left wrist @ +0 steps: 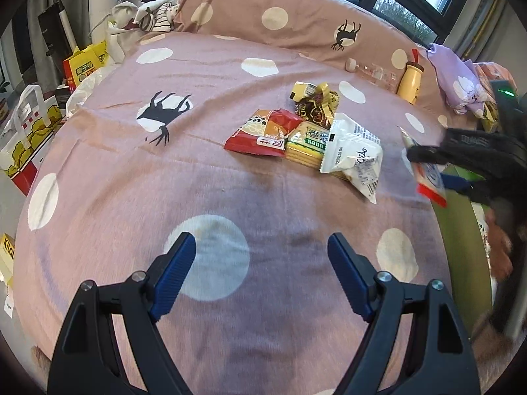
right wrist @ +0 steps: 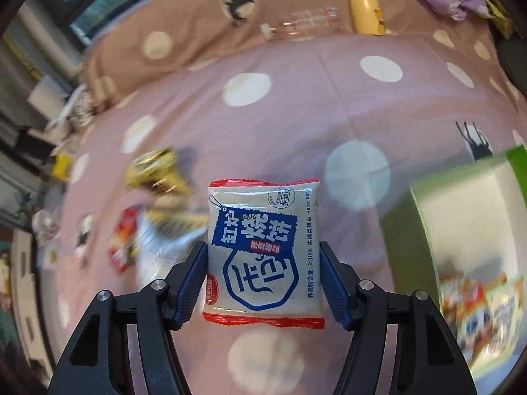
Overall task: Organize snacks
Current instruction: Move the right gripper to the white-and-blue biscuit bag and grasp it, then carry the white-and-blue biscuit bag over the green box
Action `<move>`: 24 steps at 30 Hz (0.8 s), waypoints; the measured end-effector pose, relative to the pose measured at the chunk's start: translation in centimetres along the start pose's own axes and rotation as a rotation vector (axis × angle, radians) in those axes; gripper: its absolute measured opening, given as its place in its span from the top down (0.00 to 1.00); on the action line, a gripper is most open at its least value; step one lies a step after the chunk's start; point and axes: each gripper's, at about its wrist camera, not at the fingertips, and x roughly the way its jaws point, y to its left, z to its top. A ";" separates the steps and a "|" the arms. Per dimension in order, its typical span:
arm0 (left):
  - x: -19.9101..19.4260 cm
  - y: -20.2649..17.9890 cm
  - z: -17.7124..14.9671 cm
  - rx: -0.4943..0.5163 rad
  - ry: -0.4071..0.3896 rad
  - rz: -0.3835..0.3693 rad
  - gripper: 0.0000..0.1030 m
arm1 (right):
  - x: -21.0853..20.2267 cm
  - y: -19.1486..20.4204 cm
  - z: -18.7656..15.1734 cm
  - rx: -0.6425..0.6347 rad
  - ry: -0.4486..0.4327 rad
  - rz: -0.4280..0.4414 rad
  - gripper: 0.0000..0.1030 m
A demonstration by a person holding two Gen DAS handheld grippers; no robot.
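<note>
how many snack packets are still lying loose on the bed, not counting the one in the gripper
4 visible, clustered mid-bed: gold wrapper at the back, red packet on the left, green-labelled biscuits in the middle, white packet on the right. Overlaps may hide more.

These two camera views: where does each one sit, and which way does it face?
Left wrist view: sits on the left gripper, looks down over the bedspread at the snack pile; open fingers show.
Right wrist view: sits on the right gripper, which grips a white snack packet beside the green box.
Shared: the pile, the yellow bottle, the packet.
</note>
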 end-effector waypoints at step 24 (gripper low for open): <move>2.5 -3.7 -1.8 -0.002 0.153 -0.137 0.28 | 0.8 0.3 -7.0 0.060 0.155 0.156 0.26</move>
